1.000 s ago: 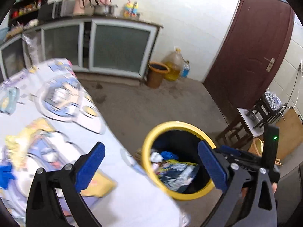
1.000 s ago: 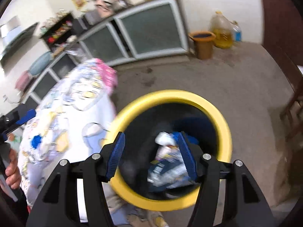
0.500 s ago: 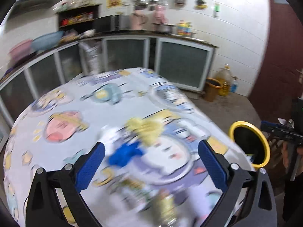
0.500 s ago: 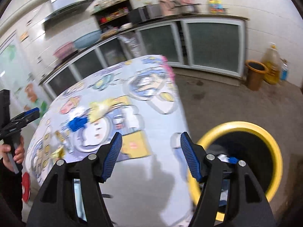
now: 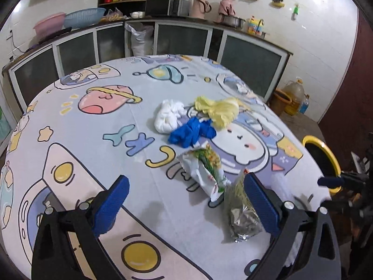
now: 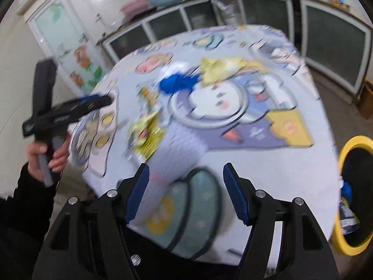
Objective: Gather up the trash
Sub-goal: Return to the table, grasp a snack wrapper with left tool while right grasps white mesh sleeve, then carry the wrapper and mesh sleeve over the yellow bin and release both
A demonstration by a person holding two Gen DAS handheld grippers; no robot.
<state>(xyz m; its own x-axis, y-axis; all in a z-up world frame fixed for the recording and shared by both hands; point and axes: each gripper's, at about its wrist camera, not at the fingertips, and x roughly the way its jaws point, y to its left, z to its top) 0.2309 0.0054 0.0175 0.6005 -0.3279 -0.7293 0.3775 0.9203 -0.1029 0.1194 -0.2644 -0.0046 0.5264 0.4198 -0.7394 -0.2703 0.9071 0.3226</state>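
Five trash pieces (image 5: 191, 133) on one table (image 5: 93, 126)

right wrist view motion-blurred | trash bin (image 6: 347, 144) cut by edge | foil wrapper (image 5: 242, 219) partly behind jaws

Both grippers are black plastic tongs with ribbed blue pads (image 5: 261, 201) and silver screws (image 6: 112, 193). The sleeve (image 6: 25, 200) behind the left handle is black.

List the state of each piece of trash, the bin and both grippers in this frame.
left gripper: open, empty, over the table
right gripper: open, empty
white bag: crumpled, on the table
yellow bag: crumpled, on the table
blue bag: crumpled, between them
green snack wrapper: torn open, lying flat
silver wrapper: crumpled, nearest the left gripper
yellow-rimmed bin: open, holding trash
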